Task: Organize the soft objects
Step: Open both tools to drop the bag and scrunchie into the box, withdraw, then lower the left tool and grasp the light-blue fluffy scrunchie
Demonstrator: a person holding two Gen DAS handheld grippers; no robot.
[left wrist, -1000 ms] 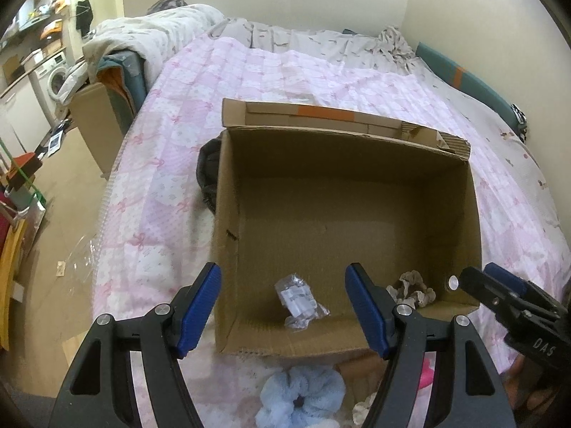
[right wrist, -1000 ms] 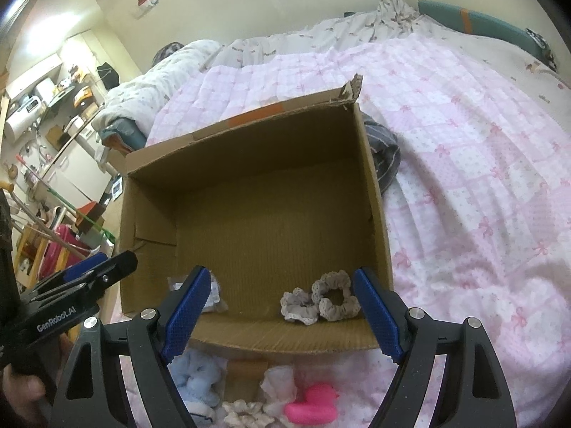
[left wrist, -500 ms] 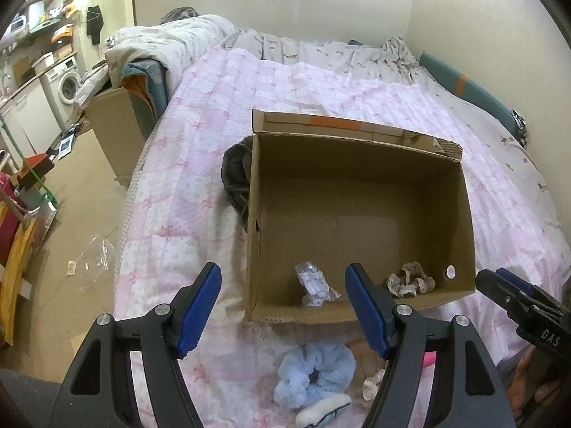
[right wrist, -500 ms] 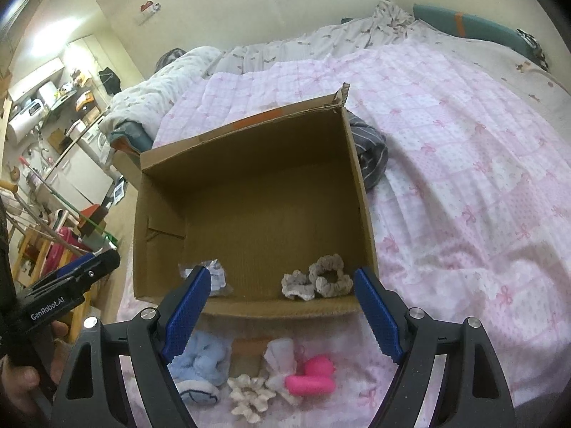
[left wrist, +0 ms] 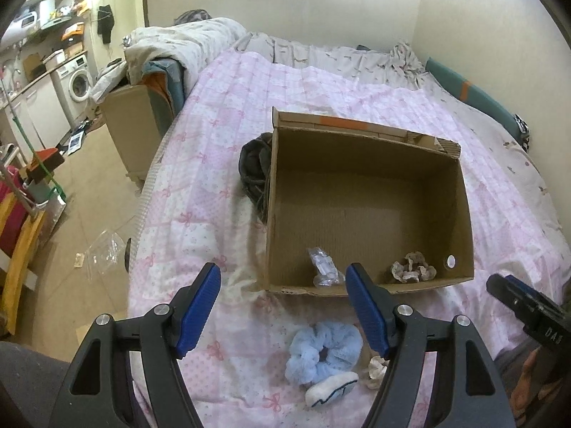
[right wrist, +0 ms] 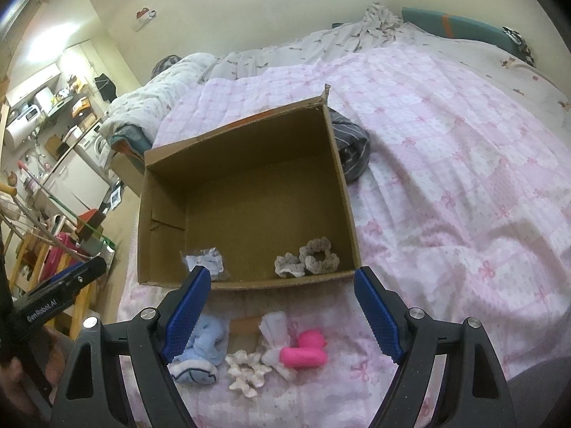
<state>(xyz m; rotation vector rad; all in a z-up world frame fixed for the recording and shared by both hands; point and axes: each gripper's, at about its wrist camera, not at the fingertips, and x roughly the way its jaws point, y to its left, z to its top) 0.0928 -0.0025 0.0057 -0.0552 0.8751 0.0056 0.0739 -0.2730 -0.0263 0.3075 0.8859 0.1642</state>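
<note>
One cardboard box open on the pink quilted bed, taken as landmark. Inside, by its near wall: one clear plastic packet at left, two beige scrunchies at right, touching each other. One dark striped garment against the box's right wall in the right wrist view.

In front of the box, on the bed, left to right: one light blue scrunchie, one white-and-blue sock touching it, one cream scrunchie, one white cloth piece, one pink rubber duck.

Left gripper: jaws spread wide, holding nothing, short of the box. Readable on its body: "GenRobot.AI". Right gripper: jaws spread wide, empty, above the loose items. Readable on it: "DAS".
</note>
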